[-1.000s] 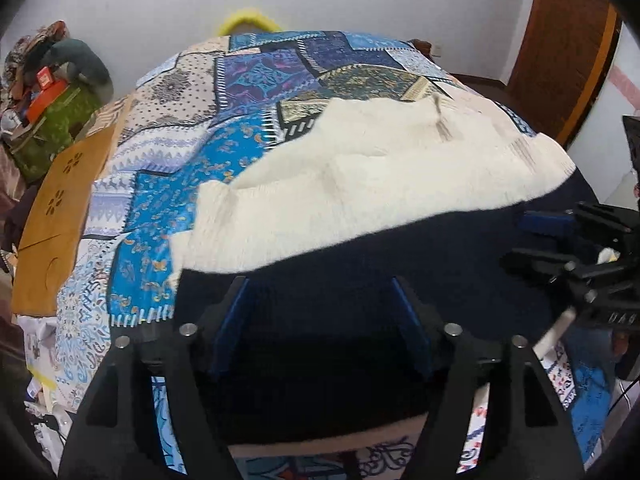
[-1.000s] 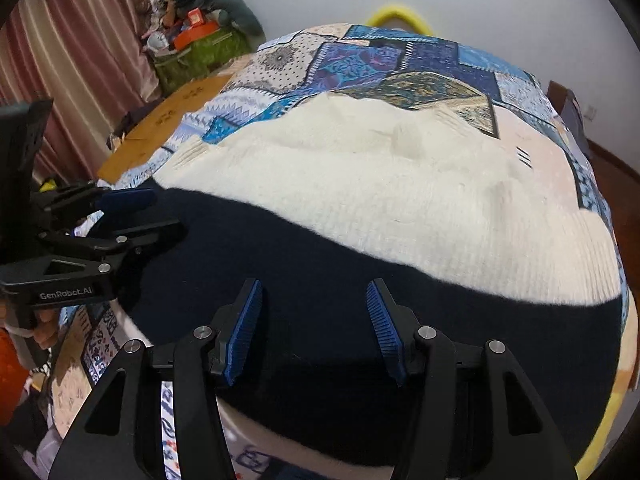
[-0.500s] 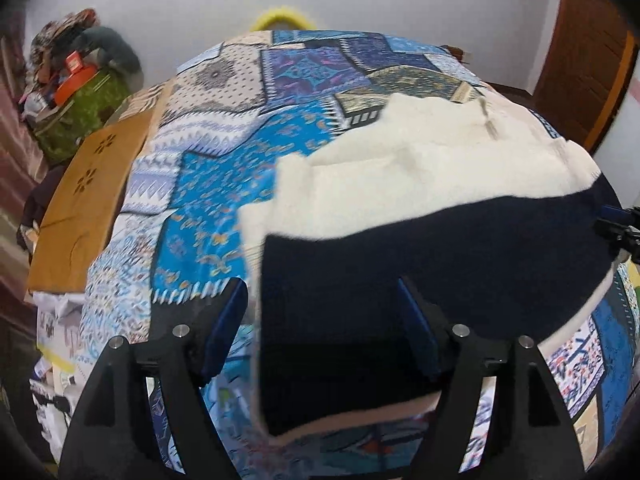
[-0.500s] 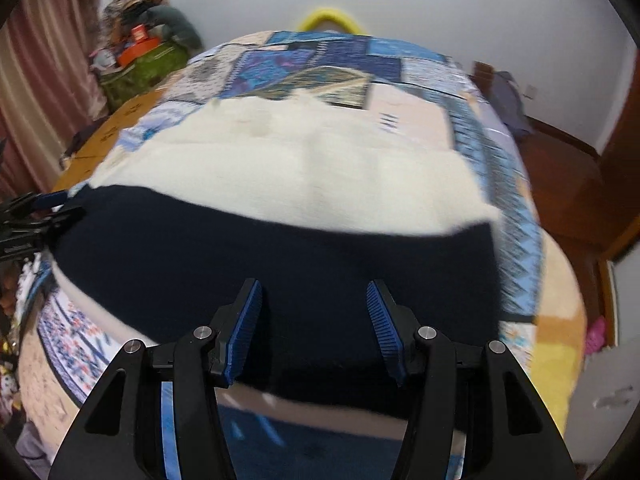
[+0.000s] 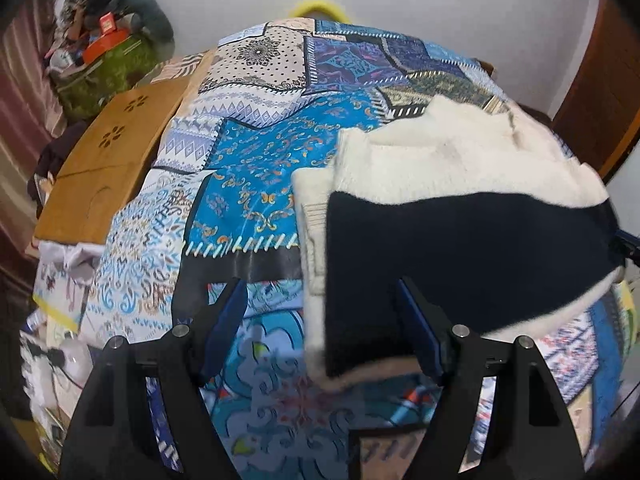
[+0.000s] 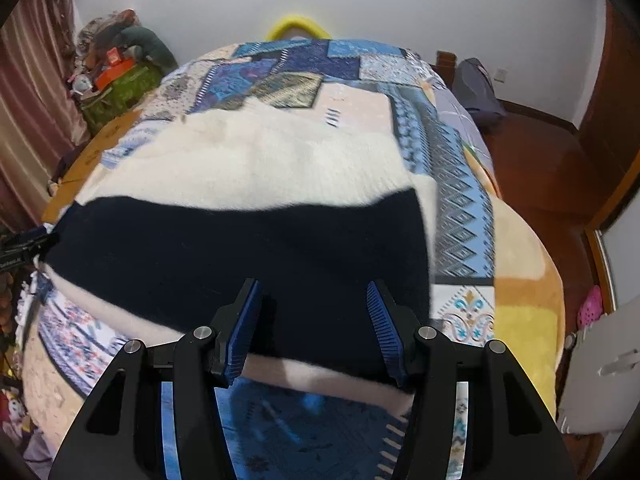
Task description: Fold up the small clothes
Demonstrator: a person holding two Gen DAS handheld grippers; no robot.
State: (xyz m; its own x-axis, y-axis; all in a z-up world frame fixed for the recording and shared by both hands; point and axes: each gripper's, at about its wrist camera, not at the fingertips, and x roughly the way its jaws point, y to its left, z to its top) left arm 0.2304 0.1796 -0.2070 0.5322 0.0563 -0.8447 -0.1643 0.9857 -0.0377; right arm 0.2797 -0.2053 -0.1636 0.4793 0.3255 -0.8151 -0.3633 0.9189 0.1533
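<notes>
Lies flat on the quilt [image 5: 248,184] of the bed: one sweater [image 5: 460,248], cream at the far end, navy band and pale hem at the near end. Runs with its long side across both views, hem edge towards the fingers.

Hovers over the sweater's left hem corner: left gripper [image 5: 322,300], fingers [image 5: 224,320] spread wide, nothing between them. Shows one finger above the navy band, the other above bare quilt, so the side edge of the sweater falls in the gap. Sits nearer that edge than the other hand does.

Hangs over the navy band near the right hem corner: right gripper [image 6: 314,296], fingers about half apart, not pinching cloth, both above the dark knit just inside the side edge.

Probably calls for a drop straight down onto the two near corners, then a lift away towards the cream end.

Count: one sweater, two grippers, one bed, one wooden board [image 5: 108,160] beside it on the left.
</notes>
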